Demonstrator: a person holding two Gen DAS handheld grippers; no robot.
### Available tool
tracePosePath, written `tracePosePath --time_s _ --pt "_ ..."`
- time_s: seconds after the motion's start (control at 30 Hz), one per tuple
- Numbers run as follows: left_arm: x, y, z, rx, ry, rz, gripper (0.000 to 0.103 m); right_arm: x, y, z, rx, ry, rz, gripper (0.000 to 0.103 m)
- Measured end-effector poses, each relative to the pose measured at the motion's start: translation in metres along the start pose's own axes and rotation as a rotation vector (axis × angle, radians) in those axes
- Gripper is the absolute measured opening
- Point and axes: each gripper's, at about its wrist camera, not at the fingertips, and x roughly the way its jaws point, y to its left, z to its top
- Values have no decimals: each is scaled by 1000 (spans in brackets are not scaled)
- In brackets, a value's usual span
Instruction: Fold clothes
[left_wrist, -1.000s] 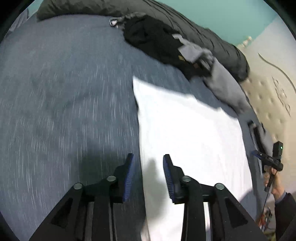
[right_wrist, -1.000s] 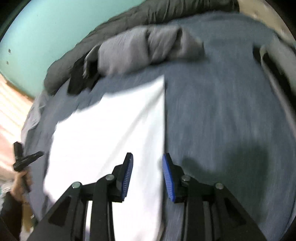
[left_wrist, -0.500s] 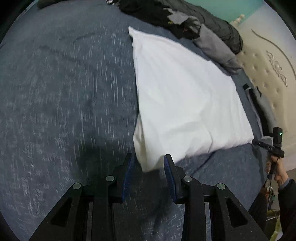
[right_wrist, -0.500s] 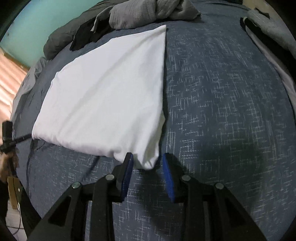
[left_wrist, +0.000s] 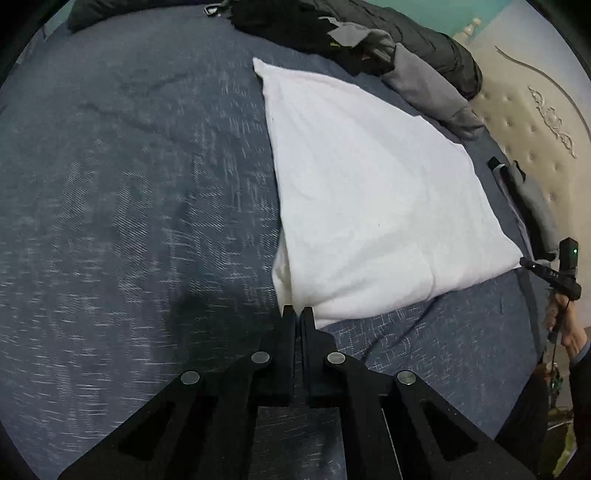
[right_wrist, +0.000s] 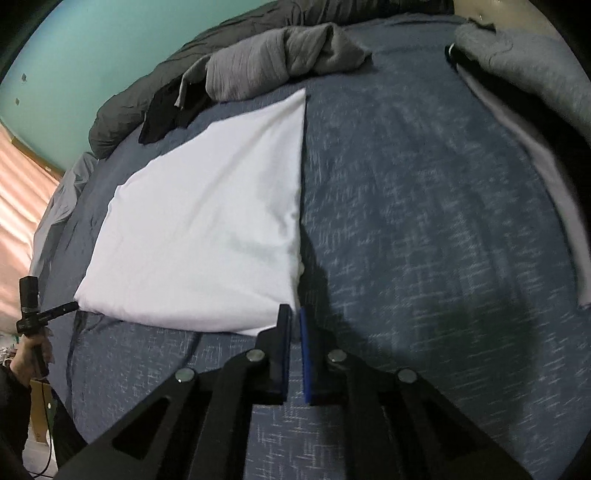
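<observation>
A white garment (left_wrist: 369, 199) lies folded flat on a blue-grey bedspread (left_wrist: 129, 203); it also shows in the right wrist view (right_wrist: 207, 240). My left gripper (left_wrist: 297, 314) is shut on the garment's near left corner. My right gripper (right_wrist: 293, 314) is shut on the garment's near right corner. Each gripper appears at the edge of the other's view, the right gripper in the left wrist view (left_wrist: 550, 273) and the left gripper in the right wrist view (right_wrist: 40, 314).
A pile of grey and black clothes (right_wrist: 266, 62) lies past the garment's far edge, also in the left wrist view (left_wrist: 369, 44). A dark duvet (left_wrist: 424, 33) runs along the back. More grey clothes (right_wrist: 524, 55) lie at the right, by a padded headboard (left_wrist: 535, 122).
Both grippers pulled back to the garment's near corners and shut on them. They were open one second ago and half a second ago.
</observation>
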Motion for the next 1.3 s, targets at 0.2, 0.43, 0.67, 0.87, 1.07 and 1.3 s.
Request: tracePosePath --time_s 0.2,0.43,0.67,0.87,1.07,1.3 --pt "-2 7 1 5 7 32 2 6 2 4 16 -13 -16 4" --pt "14 2 0 13 32 39 2 19 -6 -6 30 54 -33 4" --pt "-2 -1 -10 -96 -91 8 12 8 6 -9 21 75 -134 10" --pt "-18 -3 -19 -202 -218 -18 21 -13 72 -2 -34 13 -20 10" --pt "-13 -14 -32 -262 -293 -52 32 40 175 0 -88 75 138 10" --pt "-2 -8 -39 -249 -280 -67 39 93 242 2 -160 102 81 10"
